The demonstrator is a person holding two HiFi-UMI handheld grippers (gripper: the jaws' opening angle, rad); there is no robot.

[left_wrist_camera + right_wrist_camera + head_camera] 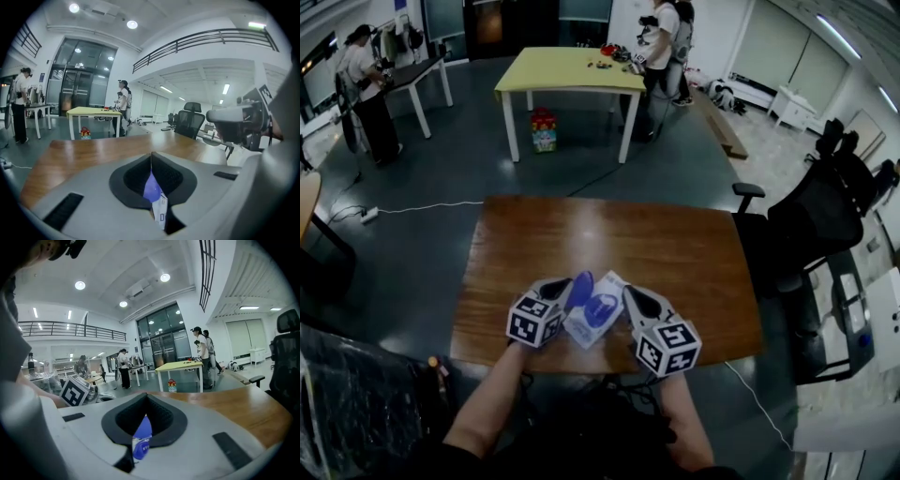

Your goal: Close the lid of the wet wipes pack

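Nearby, wipes pack (598, 314) over brown table (675, 253), black chair (820, 220) at right

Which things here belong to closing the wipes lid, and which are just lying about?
Job: wet wipes pack, its raised blue lid, left claw, right claw.
Lying about: yellow table, colourful box under it, black office chair, power strip on floor.
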